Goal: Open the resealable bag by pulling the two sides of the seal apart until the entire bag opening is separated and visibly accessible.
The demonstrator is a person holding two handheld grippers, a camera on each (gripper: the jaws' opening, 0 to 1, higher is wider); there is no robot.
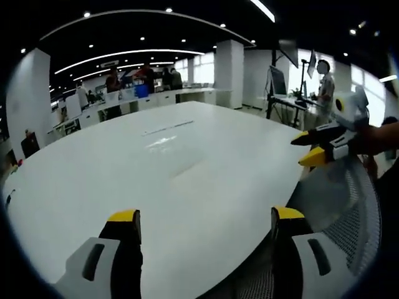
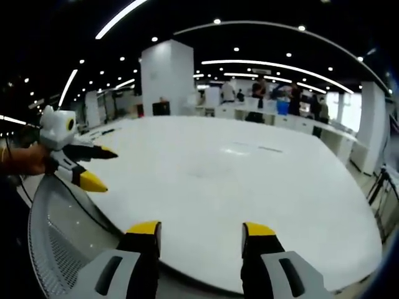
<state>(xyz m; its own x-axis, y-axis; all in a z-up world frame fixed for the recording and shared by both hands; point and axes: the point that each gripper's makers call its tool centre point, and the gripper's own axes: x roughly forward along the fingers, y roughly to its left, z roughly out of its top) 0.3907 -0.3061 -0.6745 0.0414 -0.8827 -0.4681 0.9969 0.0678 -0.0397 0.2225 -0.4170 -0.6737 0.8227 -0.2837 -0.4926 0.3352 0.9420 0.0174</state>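
Overhead, 2 grippers hang above 1 large glossy white oval table (image 1: 187, 168). From the left gripper view, the left gripper (image 1: 206, 225) has its 2 yellow-tipped black jaws spread wide apart, clamped on nothing, over the table's near edge. From the right gripper view, the right gripper (image 2: 201, 237) likewise holds 2 jaws apart around bare tabletop. 1 grey mesh office chair back (image 2: 53, 240) stands at the table's edge between them. I cannot make out the resealable bag on the table in either view.
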